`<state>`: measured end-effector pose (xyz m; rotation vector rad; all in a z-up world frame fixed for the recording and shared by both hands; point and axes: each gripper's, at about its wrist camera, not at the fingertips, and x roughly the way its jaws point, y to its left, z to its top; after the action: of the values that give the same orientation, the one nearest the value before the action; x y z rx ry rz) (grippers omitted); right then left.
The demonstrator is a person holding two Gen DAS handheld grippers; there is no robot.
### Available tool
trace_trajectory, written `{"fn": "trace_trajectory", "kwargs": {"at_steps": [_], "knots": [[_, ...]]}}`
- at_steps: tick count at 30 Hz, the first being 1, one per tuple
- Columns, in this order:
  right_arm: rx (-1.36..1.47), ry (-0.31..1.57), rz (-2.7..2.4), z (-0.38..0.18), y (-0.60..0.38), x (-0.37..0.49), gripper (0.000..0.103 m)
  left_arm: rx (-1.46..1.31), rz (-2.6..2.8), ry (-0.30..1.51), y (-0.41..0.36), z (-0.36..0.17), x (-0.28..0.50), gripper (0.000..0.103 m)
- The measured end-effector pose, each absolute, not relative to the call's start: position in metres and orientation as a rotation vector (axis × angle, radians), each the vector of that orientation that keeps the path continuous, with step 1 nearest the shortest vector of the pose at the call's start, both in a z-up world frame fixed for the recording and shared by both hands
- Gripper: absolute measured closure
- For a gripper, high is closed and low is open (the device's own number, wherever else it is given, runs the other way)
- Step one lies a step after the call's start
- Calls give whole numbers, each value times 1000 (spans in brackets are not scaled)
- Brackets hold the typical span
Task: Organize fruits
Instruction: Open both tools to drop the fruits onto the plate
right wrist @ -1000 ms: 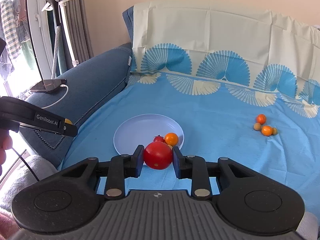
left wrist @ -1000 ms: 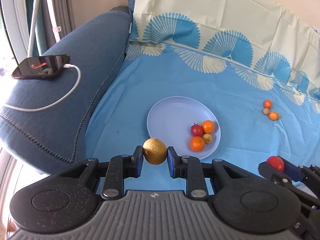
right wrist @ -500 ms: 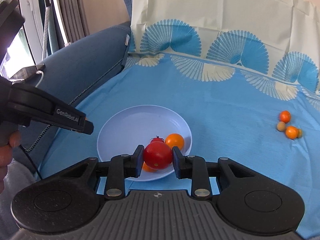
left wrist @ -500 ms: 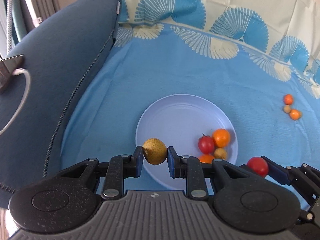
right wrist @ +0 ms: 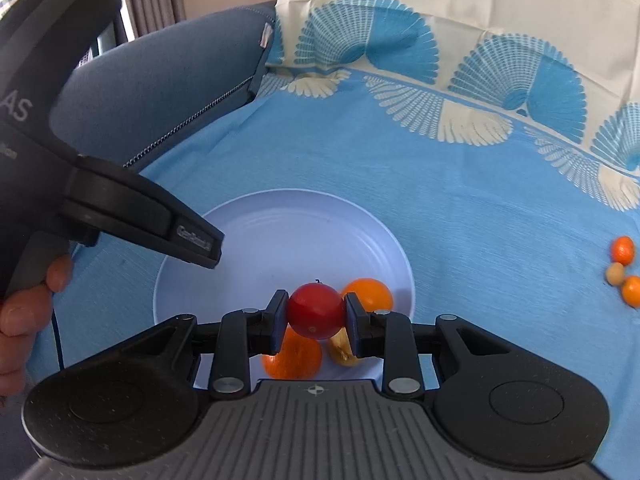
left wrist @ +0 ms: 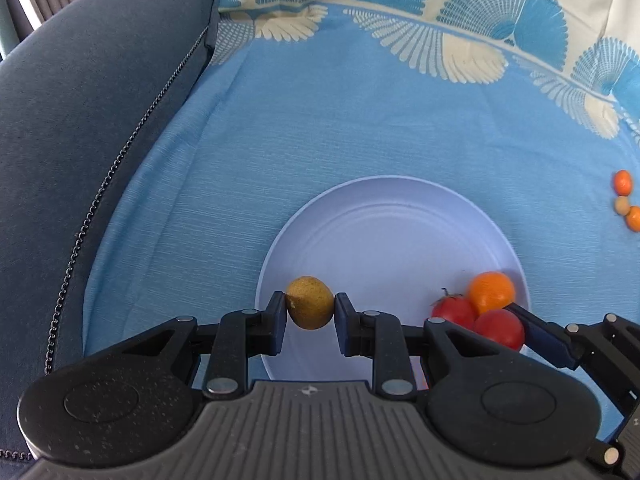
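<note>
My left tool (left wrist: 310,309) is clamped on a dull, speckled yellow-brown fruit (left wrist: 309,302), held over the near left rim of the smooth pale plate (left wrist: 384,224) on the blue woven sofa cover (left wrist: 304,128). My right tool (right wrist: 316,318) grips a glossy round red tomato (right wrist: 317,311) above the plate's near right side. Only the right view shows the orange (right wrist: 293,354) and small yellow fruit (right wrist: 343,352) lying beneath the tomato; three small round fruits (right wrist: 622,270) sit near the cover's right edge.

A home: blue sofa (left wrist: 100,128) draped with a patterned sheet (left wrist: 360,128)
</note>
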<state>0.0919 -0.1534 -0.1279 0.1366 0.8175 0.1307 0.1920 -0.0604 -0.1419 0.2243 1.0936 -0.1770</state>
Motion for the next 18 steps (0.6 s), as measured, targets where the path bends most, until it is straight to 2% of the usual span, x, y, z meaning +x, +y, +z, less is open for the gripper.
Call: {"fn": "trace_trajectory", "kwargs": {"at_steps": [4, 6, 7, 8, 9, 10, 11, 14, 18], "knots": [[105, 818, 148, -131, -150, 99, 72, 240, -174, 1098, -62, -147, 196, 75], [90, 818, 161, -132, -148, 101, 71, 248, -195, 1101, -62, -147, 197, 68], [86, 819, 167, -132, -147, 102, 71, 251, -202, 1101, -62, -145, 197, 48], [86, 816, 171, -131, -147, 102, 66, 233, -226, 1094, -60, -141, 195, 28], [84, 811, 172, -129, -147, 101, 61, 224, -221, 1082, -59, -136, 192, 16], [79, 801, 167, -126, -147, 98, 47, 221, -205, 1054, -57, -129, 187, 2], [70, 792, 161, -122, -147, 94, 36, 222, -198, 1023, -55, -122, 182, 1], [50, 759, 146, -105, -143, 74, 20, 227, -205, 1005, -47, -102, 162, 1], [105, 759, 118, -80, -147, 37, 13, 222, -190, 997, -32, -79, 120, 1]]}}
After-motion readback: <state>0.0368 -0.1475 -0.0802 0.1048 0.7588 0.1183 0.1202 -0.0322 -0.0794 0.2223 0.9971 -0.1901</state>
